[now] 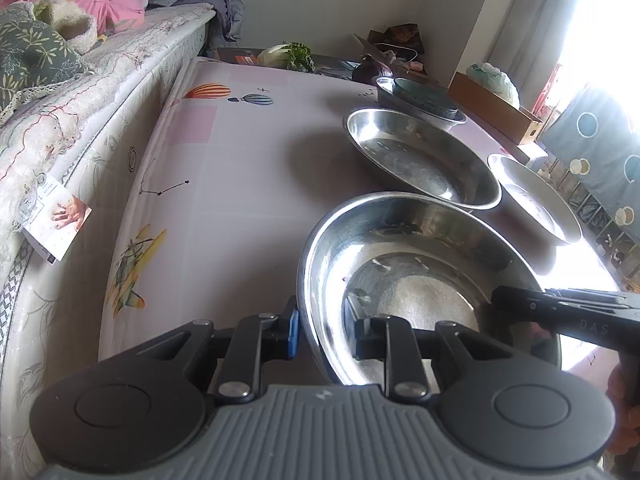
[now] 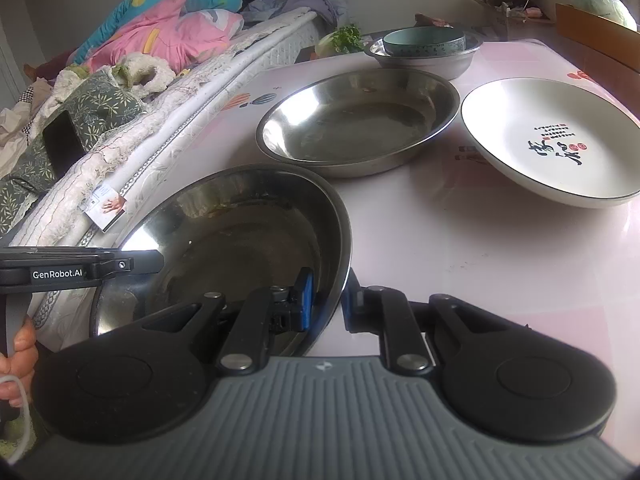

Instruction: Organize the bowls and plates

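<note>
Held dish: a shallow steel dish (image 2: 240, 248), round and mirror-bright with some dull smears on its floor, lies at the near edge of the worktop (image 2: 460, 248), on the side toward the bed (image 2: 132, 128). It looks tipped up at the rim; whether it is fully clear of the worktop I cannot tell.
Right hand-held gripper (image 2: 326, 304): clamped on the dish's near rim, one blue pad inside, the other outside.
Left hand-held gripper (image 1: 326, 334): pinching the same dish's rim on the opposite side, one finger inside and one outside.
Second steel dish (image 2: 360, 120): same shape, empty, just beyond the held one toward mid-worktop, very close to it and possibly touching.
White plate (image 2: 556, 140): ceramic, dark lettering in its well, alone near the edge away from the bed, close beside the second steel dish.
Far stack: a teal bowl (image 2: 424, 42) nested in a steel basin (image 2: 424, 62) near the far edge.
Done so far: judging by the layout, only that far pair is stacked.
Left to do: likely nest the two steel dishes, then gather the white plate.
</note>
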Tool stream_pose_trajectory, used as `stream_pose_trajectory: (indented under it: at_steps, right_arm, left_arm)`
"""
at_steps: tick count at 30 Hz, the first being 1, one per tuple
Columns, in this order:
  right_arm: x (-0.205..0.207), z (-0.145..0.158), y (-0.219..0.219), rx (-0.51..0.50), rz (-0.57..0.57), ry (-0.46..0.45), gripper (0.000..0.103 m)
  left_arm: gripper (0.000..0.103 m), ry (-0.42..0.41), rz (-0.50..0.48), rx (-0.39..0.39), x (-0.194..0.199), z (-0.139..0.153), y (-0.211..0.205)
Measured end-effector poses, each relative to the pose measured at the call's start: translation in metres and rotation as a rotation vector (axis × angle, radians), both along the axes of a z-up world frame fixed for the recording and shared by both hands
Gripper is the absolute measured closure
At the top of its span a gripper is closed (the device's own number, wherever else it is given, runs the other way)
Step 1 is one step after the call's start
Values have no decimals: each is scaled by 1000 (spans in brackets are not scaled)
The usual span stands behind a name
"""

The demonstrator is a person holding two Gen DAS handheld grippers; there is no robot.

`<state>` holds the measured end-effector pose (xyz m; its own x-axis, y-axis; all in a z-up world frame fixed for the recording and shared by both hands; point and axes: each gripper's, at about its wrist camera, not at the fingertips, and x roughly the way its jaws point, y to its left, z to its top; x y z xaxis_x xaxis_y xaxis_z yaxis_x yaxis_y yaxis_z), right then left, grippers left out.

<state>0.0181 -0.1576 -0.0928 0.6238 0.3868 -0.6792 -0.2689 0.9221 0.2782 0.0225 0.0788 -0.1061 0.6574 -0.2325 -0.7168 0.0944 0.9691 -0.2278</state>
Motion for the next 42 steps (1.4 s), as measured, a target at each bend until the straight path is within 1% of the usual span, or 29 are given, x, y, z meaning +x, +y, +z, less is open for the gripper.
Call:
stream_pose_trajectory:
  at_steps: [14,27,37,42]
  right_arm:
    - [-3,5,0,0,7,-13,89]
    - [-5,7,0,-2,8,-22,89]
    - [-1,1,-1,-34,4,-18,87]
    - [2,2,-2,-40,-2,-26,87]
  left_arm:
    - [80,1,10,9,-9,3,1]
    - [79,-19,8,23,-14,10,-1]
    - [80,3,-1,5,-10,5,1]
    - [79,12,-6,27,-5,3,-1]
